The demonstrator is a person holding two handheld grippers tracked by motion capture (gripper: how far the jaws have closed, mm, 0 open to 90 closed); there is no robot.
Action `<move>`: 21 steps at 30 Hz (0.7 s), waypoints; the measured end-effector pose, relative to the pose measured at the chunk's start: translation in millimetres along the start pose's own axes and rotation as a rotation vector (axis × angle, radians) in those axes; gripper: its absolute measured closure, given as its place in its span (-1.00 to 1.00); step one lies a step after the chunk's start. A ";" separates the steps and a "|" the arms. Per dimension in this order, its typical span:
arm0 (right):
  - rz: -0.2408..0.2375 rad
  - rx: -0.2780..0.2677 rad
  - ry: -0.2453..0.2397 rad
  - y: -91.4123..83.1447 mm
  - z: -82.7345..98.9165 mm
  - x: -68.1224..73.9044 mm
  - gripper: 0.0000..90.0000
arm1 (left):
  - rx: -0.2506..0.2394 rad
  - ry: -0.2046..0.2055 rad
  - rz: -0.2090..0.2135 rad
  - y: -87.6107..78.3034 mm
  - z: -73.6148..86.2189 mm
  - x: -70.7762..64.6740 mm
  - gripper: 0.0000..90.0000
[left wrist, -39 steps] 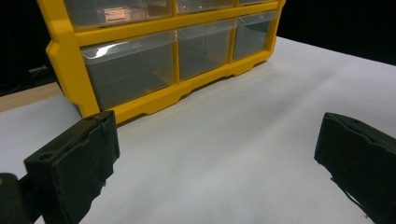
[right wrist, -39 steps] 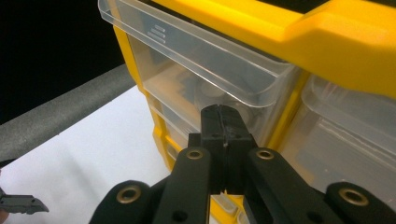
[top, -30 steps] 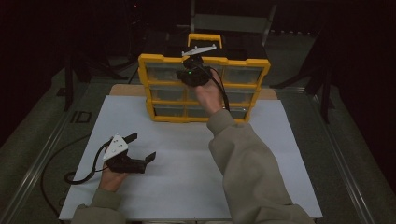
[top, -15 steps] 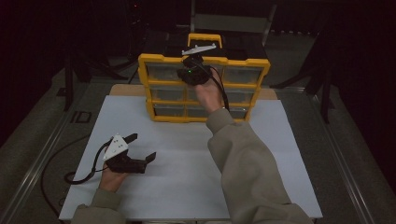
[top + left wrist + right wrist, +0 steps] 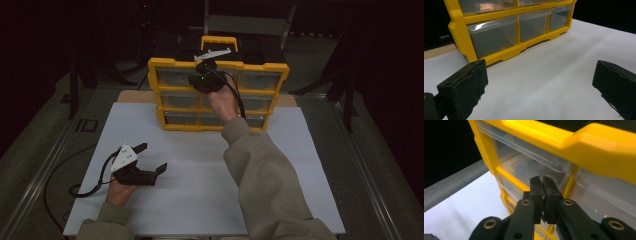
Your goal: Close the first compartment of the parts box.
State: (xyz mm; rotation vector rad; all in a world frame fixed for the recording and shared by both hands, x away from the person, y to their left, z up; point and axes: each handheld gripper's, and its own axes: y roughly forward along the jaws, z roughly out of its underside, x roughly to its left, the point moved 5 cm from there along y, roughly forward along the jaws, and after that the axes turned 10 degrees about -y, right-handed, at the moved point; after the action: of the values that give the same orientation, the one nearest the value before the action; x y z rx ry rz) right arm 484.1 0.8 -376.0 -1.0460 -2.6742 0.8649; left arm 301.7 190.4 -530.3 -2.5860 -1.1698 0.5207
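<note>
A yellow drawer cabinet (image 5: 154, 85) with clear drawers stands at the far side of the white sheet. My right gripper (image 5: 204, 81) is held up against its top row, at a clear drawer (image 5: 519, 162) beside the cabinet's left edge. In the right gripper view its jaws (image 5: 542, 182) have just been opening slightly. They stand almost together with a thin slit, and I see nothing between them. My left gripper (image 5: 152, 157) rests low over the sheet at the near left, open and holding nothing. In the left gripper view its jaws (image 5: 539, 85) frame bare sheet, with the cabinet (image 5: 461, 32) ahead.
The white sheet (image 5: 300, 165) covers the table. A black cable (image 5: 87, 187) loops off the left gripper toward the table's left edge. A grey padded rail (image 5: 451, 187) runs along the side. Dark stands and a chair are behind the cabinet.
</note>
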 end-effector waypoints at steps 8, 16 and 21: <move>-0.017 -0.013 -0.009 -8.7 2.5 2.4 0.40 | -0.001 -0.001 -0.001 -0.3 -0.2 0.0 -0.98; -0.034 -0.023 0.033 -18.2 20.8 -5.9 0.05 | -0.002 -0.001 -0.001 0.2 0.1 -0.1 -0.98; -0.051 -0.016 0.081 -22.5 34.6 -12.7 -0.21 | 0.003 0.002 -0.003 0.8 0.6 0.0 -0.98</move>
State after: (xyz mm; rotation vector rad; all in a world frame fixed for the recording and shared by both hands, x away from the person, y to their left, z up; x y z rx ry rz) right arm 469.2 -36.9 -391.0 -0.9894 -2.6331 0.7761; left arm 302.0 189.9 -531.1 -2.5814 -1.1706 0.5190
